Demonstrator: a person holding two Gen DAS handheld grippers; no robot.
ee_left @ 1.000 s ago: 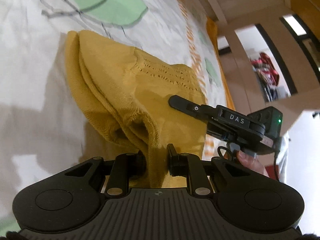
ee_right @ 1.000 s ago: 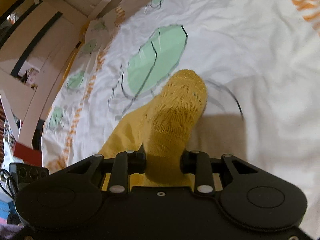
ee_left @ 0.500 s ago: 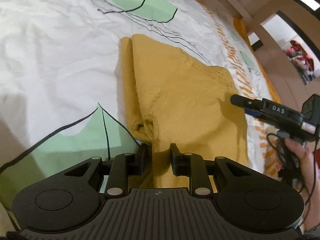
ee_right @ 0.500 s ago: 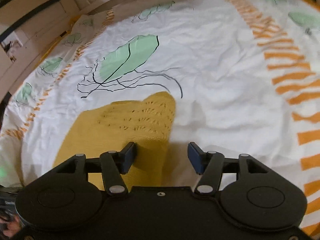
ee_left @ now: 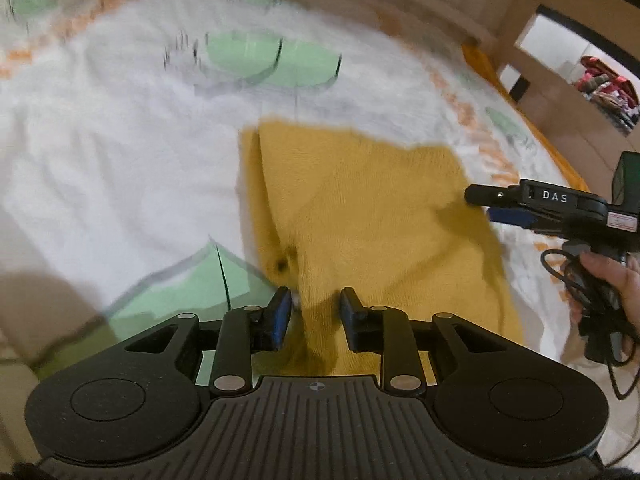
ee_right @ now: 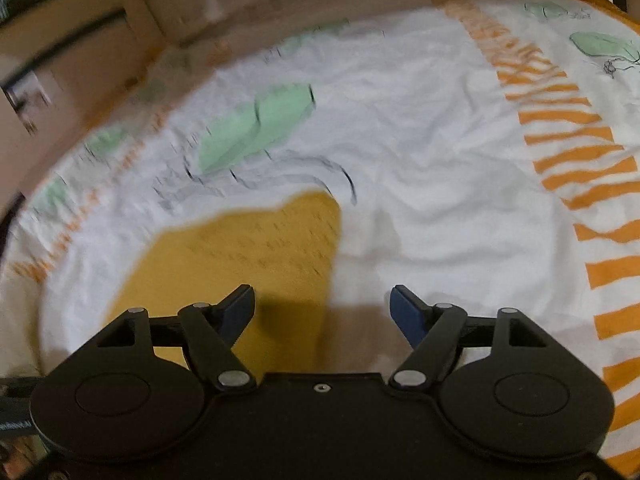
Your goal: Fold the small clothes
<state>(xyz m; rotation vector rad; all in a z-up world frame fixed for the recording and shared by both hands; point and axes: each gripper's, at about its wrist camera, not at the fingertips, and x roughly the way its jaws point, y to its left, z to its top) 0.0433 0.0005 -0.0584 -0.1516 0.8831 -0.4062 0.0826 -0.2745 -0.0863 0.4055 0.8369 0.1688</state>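
Note:
A mustard-yellow knitted garment (ee_left: 360,208) lies folded flat on the white printed bedsheet (ee_left: 120,160). My left gripper (ee_left: 314,312) hovers at its near edge. Its jaws are opening; a ridge of the cloth runs between them, but the pads do not press on it. In the right wrist view the garment (ee_right: 248,256) lies ahead and to the left. My right gripper (ee_right: 322,304) is over its right edge with the jaws opening wide and nothing gripped. From the left wrist view the right gripper (ee_left: 480,204) sits at the garment's right side, held by a hand (ee_left: 612,280).
The sheet (ee_right: 440,160) carries green leaf prints (ee_right: 256,128) and orange stripes (ee_right: 580,168) along its right side. A wooden bed frame (ee_right: 200,20) rises behind it. A doorway with hanging clothes (ee_left: 604,84) shows at the far right.
Both grippers have let go of the yellow garment, which now lies flat. The right jaws have spread wide and the left ones slightly. Both views have swung across the bed.

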